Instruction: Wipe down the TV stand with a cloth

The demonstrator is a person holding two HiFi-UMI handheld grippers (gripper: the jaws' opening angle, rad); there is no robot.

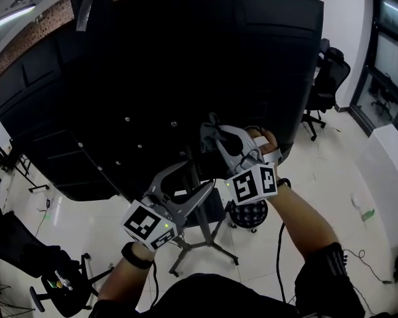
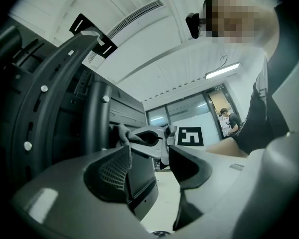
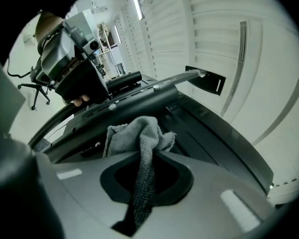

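Right hand-held gripper [image 3: 144,179] pinching cloth [image 3: 139,133] by thin fold; left hand-held gripper [image 2: 149,167] spread, empty. Risk: cloth drags against TV stand [image 1: 214,245], pulls free.

Grey towelling cloth [image 3: 139,133]: lower end lost inside right gripper [image 3: 145,158], 6 o'clock. Distant standing person [image 2: 230,121], 3 o'clock: too small for detail.

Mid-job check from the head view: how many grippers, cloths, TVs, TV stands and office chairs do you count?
Grippers: 2, left gripper, right gripper
Cloth: 1, held in the right gripper
TV: 1
TV stand: 1
Office chairs: 2
Total: 7
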